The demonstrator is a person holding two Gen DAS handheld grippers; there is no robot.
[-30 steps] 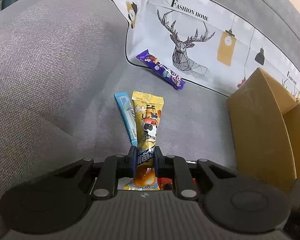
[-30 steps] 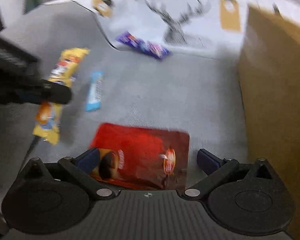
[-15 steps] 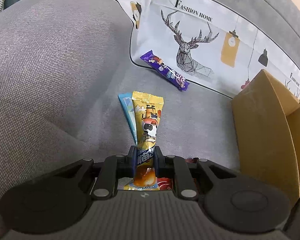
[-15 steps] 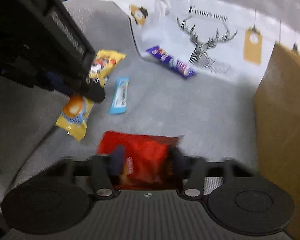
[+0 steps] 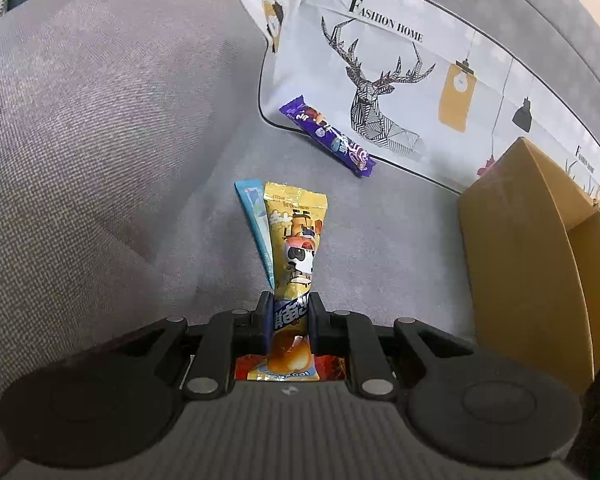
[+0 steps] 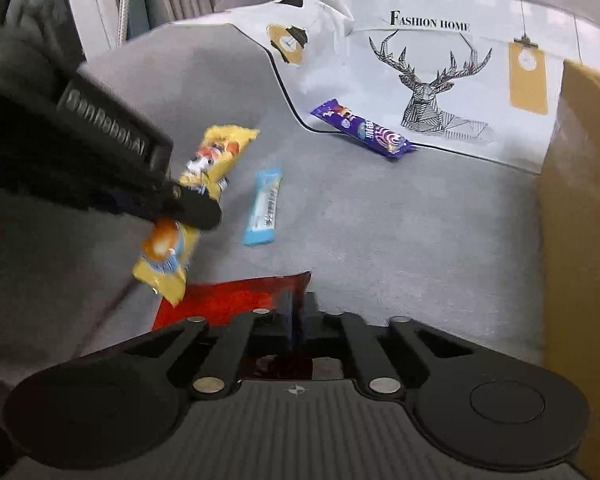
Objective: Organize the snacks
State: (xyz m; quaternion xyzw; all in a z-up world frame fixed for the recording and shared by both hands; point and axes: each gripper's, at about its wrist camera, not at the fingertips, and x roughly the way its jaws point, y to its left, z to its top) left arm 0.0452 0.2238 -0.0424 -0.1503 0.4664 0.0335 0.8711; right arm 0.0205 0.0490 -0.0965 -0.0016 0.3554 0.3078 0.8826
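A: What is the biggest thing here?

B: A grey fabric sofa seat (image 5: pixel 380 248) fills both views. At its far side lies a white cushion cover printed with a black line-drawn deer and the words FASHION HOME (image 6: pixel 432 92). On the right stands a tan cardboard box (image 5: pixel 512 264), its open top showing in the left wrist view.

A: And the grippers?

B: The left gripper (image 5: pixel 289 322) has its jaws drawn narrow, clamped on the waist of a long yellow snack packet with a cartoon face (image 5: pixel 296 248); the packet sticks out beyond the pads, off the seat. The right gripper (image 6: pixel 299 316) has just been closing; its jaws stand nearly together, pinching the near right edge of a flat red foil snack bag (image 6: pixel 224 300), which spreads out to the left on the seat.

A: The loose snacks?

B: A purple wrapped bar (image 6: pixel 364 128) rests at the cushion cover's near edge, far from both grippers. A small light-blue wrapped bar (image 6: pixel 265 208) lies flat on the seat just right of the yellow packet, between the red bag and the purple bar.
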